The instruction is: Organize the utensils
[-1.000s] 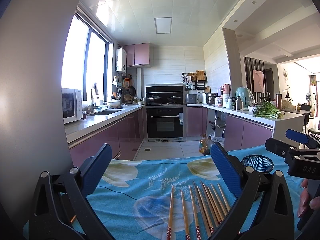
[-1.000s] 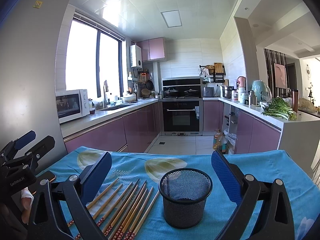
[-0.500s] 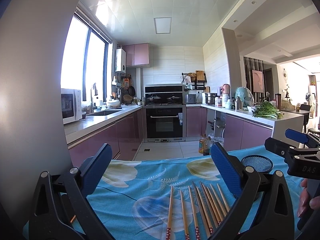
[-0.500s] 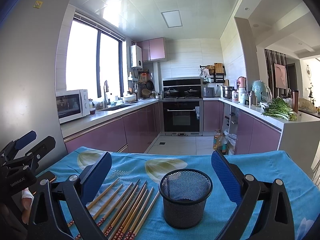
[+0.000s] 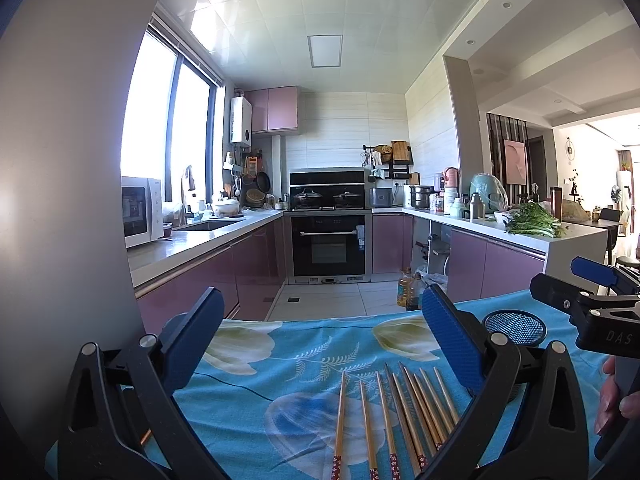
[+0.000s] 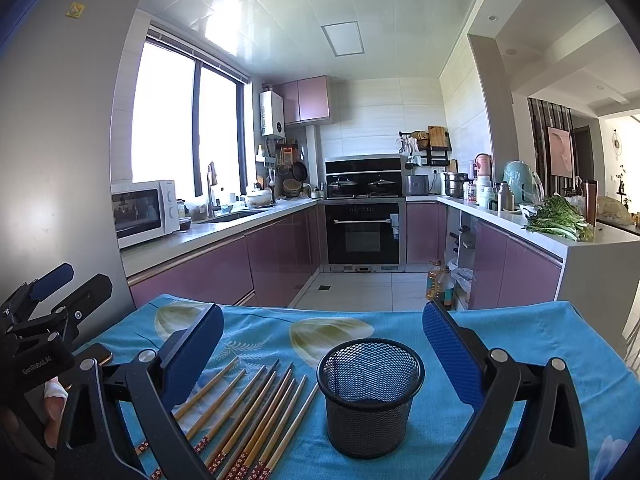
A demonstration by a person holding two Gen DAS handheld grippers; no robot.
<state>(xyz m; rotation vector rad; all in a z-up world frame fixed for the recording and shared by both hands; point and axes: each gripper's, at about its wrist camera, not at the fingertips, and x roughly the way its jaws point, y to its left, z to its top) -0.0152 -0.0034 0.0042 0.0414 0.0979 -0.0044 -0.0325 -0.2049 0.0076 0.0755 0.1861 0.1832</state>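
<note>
Left gripper (image 5: 320,344): jaws wide, nothing between them, raised above the cloth (image 5: 280,360). Blue pads (image 5: 448,340) on black fingers. Below and ahead, chopsticks (image 5: 400,412) flat on the cloth, roughly side by side, tips away, red patterned ends toward the camera. Leftmost three spread slightly; the rest bunched close, some touching. Further right, partly behind the right-hand finger, cup (image 5: 514,326) of black mesh, upright, only rim and interior showing. At far right edge, the other tool held in a hand (image 5: 614,400).

Right gripper (image 6: 322,344): jaws wide, holding nothing, above the cloth. Directly ahead between the fingers, cup standing upright, nothing visible inside. Just left of it, chopsticks fanned diagonally, nearest stick close beside the cup's base; touching or not, cannot tell. Far left, left tool gripped by fingers (image 6: 52,400).

Beyond the table: floor (image 6: 360,292), oven (image 6: 362,232), microwave (image 6: 144,212), greens (image 6: 556,220) on the counter.
</note>
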